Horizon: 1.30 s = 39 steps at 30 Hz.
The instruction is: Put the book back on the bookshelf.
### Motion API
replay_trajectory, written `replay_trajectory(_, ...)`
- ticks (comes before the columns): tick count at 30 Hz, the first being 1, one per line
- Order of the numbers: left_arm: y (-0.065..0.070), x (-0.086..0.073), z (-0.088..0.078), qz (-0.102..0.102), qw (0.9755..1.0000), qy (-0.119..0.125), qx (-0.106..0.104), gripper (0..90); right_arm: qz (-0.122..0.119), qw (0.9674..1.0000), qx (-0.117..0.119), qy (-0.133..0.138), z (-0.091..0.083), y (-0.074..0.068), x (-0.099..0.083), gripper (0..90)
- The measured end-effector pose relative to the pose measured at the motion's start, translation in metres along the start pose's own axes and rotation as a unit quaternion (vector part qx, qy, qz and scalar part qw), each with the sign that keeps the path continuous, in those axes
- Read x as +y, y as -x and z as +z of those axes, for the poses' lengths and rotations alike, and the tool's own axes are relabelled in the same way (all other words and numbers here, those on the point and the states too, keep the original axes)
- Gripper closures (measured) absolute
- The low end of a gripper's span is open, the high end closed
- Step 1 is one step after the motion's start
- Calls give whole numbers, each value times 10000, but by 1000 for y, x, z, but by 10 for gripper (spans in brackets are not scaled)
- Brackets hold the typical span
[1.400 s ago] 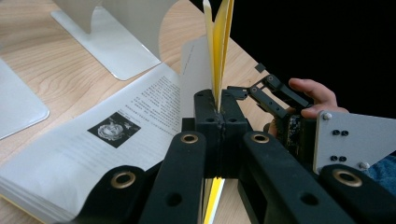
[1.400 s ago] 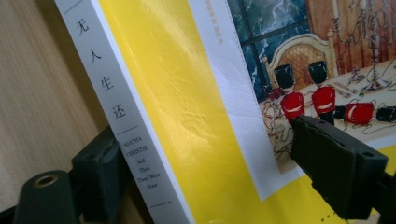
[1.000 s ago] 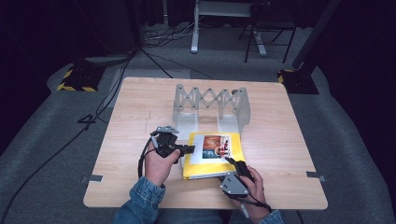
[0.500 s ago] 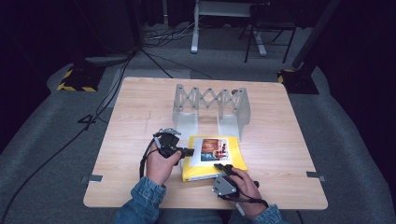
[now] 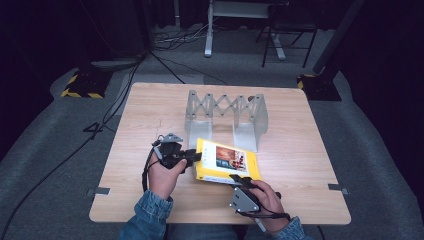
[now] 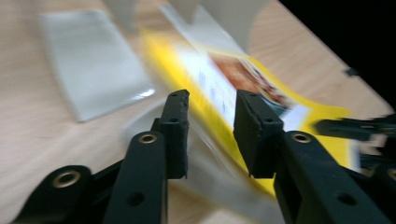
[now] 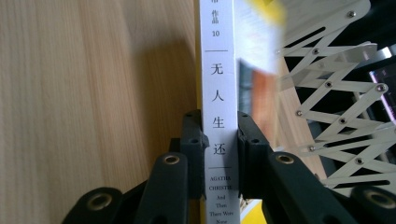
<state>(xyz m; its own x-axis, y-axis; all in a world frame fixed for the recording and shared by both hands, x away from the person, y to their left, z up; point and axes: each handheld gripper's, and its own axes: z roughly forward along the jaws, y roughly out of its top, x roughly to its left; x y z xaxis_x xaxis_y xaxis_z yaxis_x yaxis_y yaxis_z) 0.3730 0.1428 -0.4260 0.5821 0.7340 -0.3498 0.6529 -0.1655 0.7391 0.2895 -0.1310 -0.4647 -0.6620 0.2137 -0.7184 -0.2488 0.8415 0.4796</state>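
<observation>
Two claws at yellow book [image 5: 225, 162], right claw [image 7: 219, 135] clamping its white spine, left claw [image 6: 210, 121] parted, just opening.

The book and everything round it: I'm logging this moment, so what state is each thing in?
Book: closed, tilted, near edge raised off the table.
Right gripper: shut on the book's spine, jaws having just closed.
Left gripper: open, jaws just opened, fingers straddling the book's edge.
Expandable rack: upright, spread, with nothing in it.
</observation>
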Motion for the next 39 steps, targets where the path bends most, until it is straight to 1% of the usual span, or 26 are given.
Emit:
replay_trajectory(1, -3, 0, -5, 28, 9997, 57, 221, 609, 49, 10000, -14, 16, -2, 1, 1, 765)
replay_trajectory(2, -4, -1, -8, 31, 9995, 81, 311, 591, 18, 10000, -6, 5, -5, 4, 2, 766)
replay_trajectory(4, -10, -2, -17, -12, 9986, 207, 493, 565, 58, 10000, 15, 20, -8, 6, 2, 766)
replay_trajectory(6, -15, -4, -24, -87, 9979, 285, 573, 529, 121, 9999, -34, 51, -13, 10, 2, 766)
replay_trajectory(8, -20, -6, -29, -110, 9975, 315, 621, 512, 205, 9997, -64, 90, -18, 15, 3, 766)
replay_trajectory(9, -22, -7, -31, -67, 9970, 321, 702, 501, 264, 9996, -78, 81, -20, 17, 4, 766)
replay_trajectory(11, -24, -10, -34, -60, 9959, 306, 851, 486, 386, 9992, -122, 69, -24, 23, 5, 767)
replay_trajectory(12, -24, -10, -34, -60, 9959, 306, 851, 482, 386, 9992, -122, 69, -24, 23, 5, 767)
replay_trajectory(13, -26, -14, -36, -39, 9948, 260, 987, 477, 572, 9982, -174, 102, -30, 32, 6, 767)
replay_trajectory(15, -28, -16, -36, -26, 9944, 239, 1029, 472, 724, 9970, -214, 161, -34, 37, 6, 767)
replay_trajectory(18, -31, -21, -37, -24, 9949, 183, 993, 463, 889, 9951, -314, 285, -42, 48, 6, 767)
replay_trajectory(20, -35, -24, -37, -34, 9955, 139, 937, 460, 1109, 9924, -300, 433, -47, 57, 6, 767)
replay_trajectory(21, -36, -26, -37, -43, 9952, 84, 972, 457, 1192, 9911, -318, 496, -49, 60, 5, 767)
replay_trajectory(24, -42, -34, -39, -126, 9950, 72, 984, 452, 1313, 9888, -373, 610, -54, 66, 6, 767)
replay_trajectory(25, -44, -35, -39, -119, 9948, 28, 1006, 452, 1339, 9880, -406, 655, -55, 68, 7, 767)
replay_trajectory(26, -47, -38, -40, -140, 9941, 4, 1078, 452, 1375, 9873, -418, 681, -55, 70, 7, 767)
replay_trajectory(28, -51, -43, -41, -162, 9931, -57, 1163, 448, 1498, 9847, -474, 759, -57, 74, 6, 767)
replay_trajectory(31, -58, -49, -42, -154, 9929, -134, 1174, 430, 1789, 9782, -522, 916, -58, 83, 4, 767)
replay_trajectory(32, -61, -51, -43, -169, 9928, -144, 1180, 423, 1826, 9772, -542, 935, -59, 85, 4, 767)
replay_trajectory(33, -63, -53, -43, -132, 9929, -143, 1177, 410, 1885, 9757, -583, 957, -59, 88, 3, 767)
replay_trajectory(34, -65, -55, -43, -109, 9924, -152, 1213, 401, 1901, 9749, -618, 977, -59, 91, 3, 767)
replay_trajectory(36, -68, -58, -44, -4, 9919, -181, 1257, 381, 1989, 9724, -693, 1004, -59, 96, 2, 767)
replay_trajectory(37, -69, -59, -44, -39, 9918, -150, 1267, 377, 2008, 9718, -720, 1004, -59, 98, 2, 767)
replay_trajectory(38, -72, -60, -44, -7, 9917, -157, 1276, 373, 2028, 9713, -748, 995, -59, 100, 2, 767)
replay_trajectory(39, -73, -62, -44, -30, 9916, -163, 1280, 369, 2024, 9712, -780, 983, -60, 102, 2, 767)
